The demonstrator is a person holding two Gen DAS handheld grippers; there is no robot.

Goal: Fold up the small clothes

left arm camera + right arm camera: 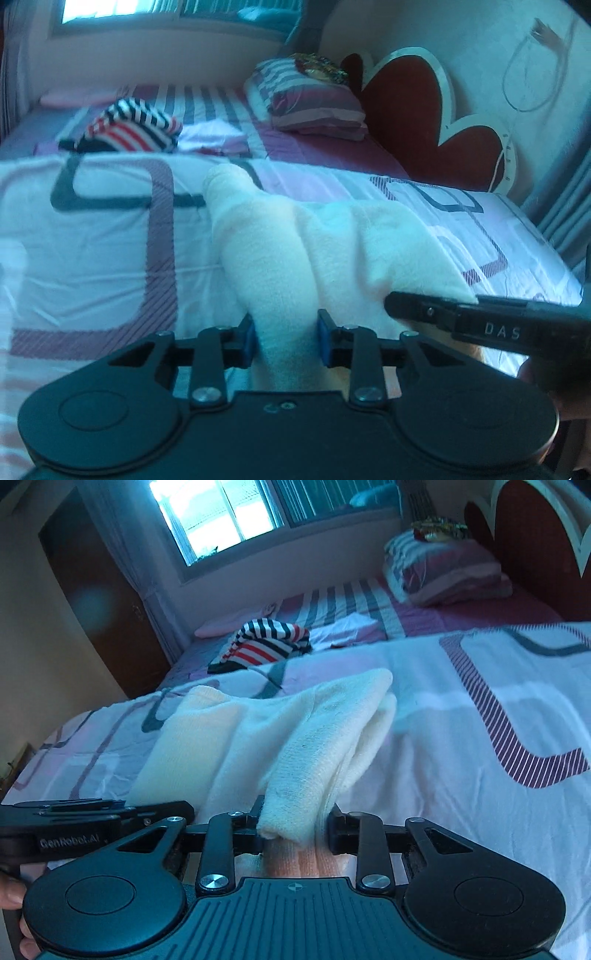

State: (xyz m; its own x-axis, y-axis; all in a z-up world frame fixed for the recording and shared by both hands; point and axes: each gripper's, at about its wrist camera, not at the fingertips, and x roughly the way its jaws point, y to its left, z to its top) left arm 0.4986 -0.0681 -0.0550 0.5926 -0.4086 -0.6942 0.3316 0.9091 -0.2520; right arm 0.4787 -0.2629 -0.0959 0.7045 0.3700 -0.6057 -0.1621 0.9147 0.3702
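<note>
A cream-white knit garment hangs bunched just above the patterned bedspread, stretched between both grippers. In the left wrist view my left gripper is shut on one gathered end, its blue pads pressing the cloth from both sides. My right gripper enters from the right, side on, at the garment's other corner. In the right wrist view my right gripper is shut on a folded end of the garment, and my left gripper shows at the left edge.
A heap of striped red, white and navy clothes lies farther back on the bed beside a flat white piece. A striped pillow leans by the red heart-shaped headboard. A window and a dark wardrobe stand behind.
</note>
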